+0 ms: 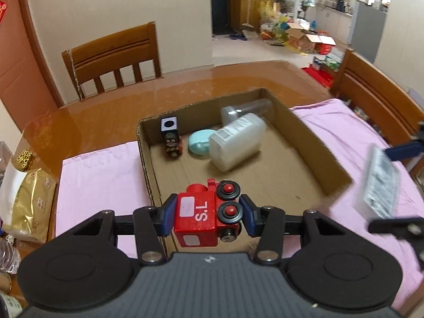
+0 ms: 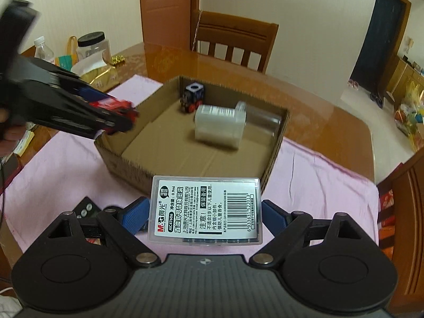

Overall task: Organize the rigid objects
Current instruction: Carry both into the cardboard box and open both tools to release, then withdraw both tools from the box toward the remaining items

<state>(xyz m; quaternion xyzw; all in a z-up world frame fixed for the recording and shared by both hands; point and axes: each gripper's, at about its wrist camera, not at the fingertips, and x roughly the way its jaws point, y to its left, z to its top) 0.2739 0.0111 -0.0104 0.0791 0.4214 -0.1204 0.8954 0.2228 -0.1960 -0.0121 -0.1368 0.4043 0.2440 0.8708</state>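
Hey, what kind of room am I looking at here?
Most likely a home dining area. A glossy wooden table with matching wooden chairs fills the foreground, and behind it a tiled floor leads to a kitchen counter and household clutter.

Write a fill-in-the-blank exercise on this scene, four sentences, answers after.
1. The left gripper is shut on a toy train coloured ____.
2. The right gripper holds a clear plastic case with a ____ printed on its label.
3. The cardboard box sits on a cloth coloured ____.
4. The small black toy train in the box stands against its ____ wall.

Answers: red; barcode; pink; far
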